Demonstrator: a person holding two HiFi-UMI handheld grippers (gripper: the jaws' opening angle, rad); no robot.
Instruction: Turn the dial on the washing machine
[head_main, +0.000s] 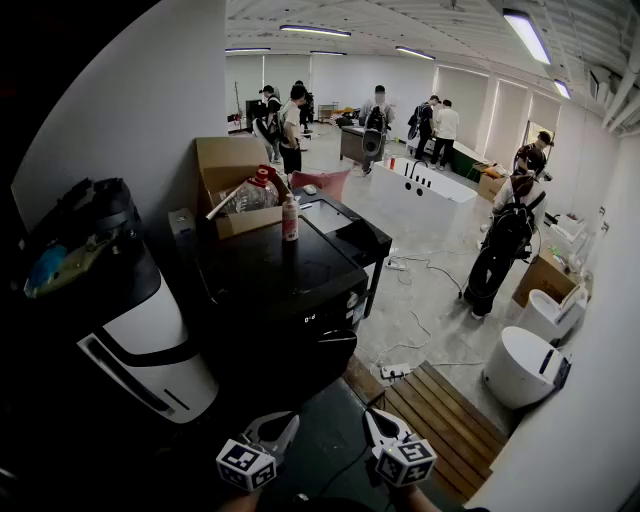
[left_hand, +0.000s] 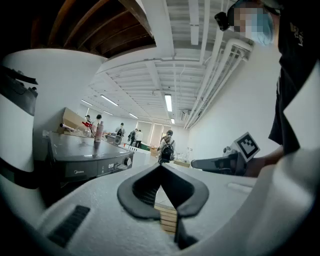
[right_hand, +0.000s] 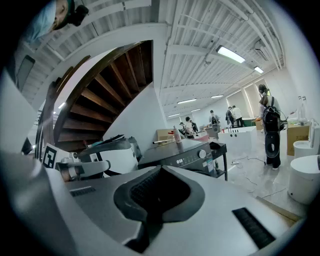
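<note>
Head view: approach stage, nothing yet at the machine. Left tool (head_main: 275, 428) and right tool (head_main: 378, 424) low at the bottom edge, side by side, aimed toward the black washing machine (head_main: 285, 275) and well apart from it. Small round dial (head_main: 352, 300) at the right end of the front panel, a bottle (head_main: 290, 218) upright on the lid. Left gripper view: jaws pressed together, nothing between them. Dial (left_hand: 128, 161) far ahead and off to the left, right tool (left_hand: 197, 163) level alongside. Right gripper view: jaws likewise closed and empty. Dial (right_hand: 202, 154) above the tips and a little right, beside the lit display, left tool (right_hand: 105, 168) off to the left. Next, by this reading: carry one tool forward to the panel, probably the right, being nearer the dial's side. Then spread the jaws just enough to straddle the knob, close on its rim, and twist from the wrist without sliding off.
</note>
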